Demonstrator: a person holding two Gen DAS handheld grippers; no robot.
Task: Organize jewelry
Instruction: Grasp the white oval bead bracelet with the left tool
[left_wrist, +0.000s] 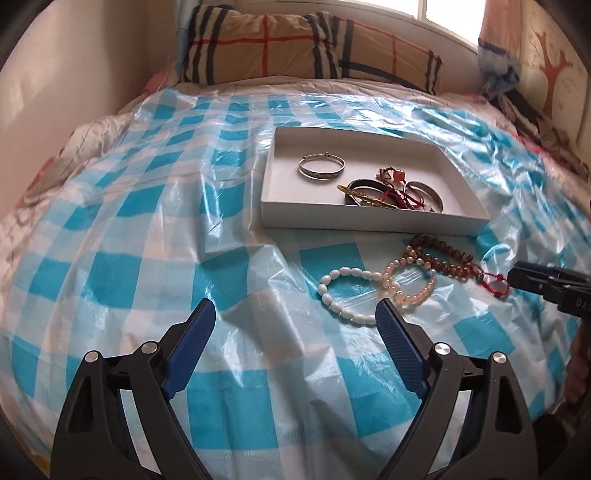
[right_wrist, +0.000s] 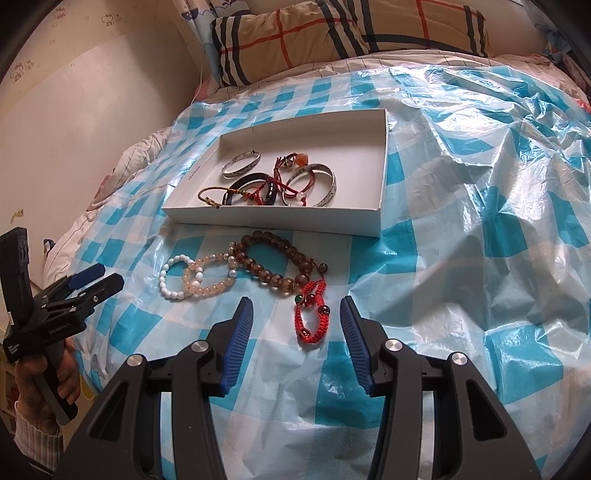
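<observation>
right hand-held gripper (right_wrist: 296, 314) agape, seemingly above red bracelet (right_wrist: 310, 317)

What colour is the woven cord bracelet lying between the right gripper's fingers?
Red, with a green and dark beads; the bracelet shows best in the right wrist view.

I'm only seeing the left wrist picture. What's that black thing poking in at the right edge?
Observer: That's the right hand-held gripper. Its own camera shows its jaws wide open.
Operator: Is it holding anything?
Observer: No. In its view, the red woven bracelet lies loose on the checked sheet between its fingertips, and neither finger touches it.
Operator: And who's holding the one on my side?
Observer: The right wrist view shows a bare hand wrapped around the handle of the left hand-held gripper.
</observation>
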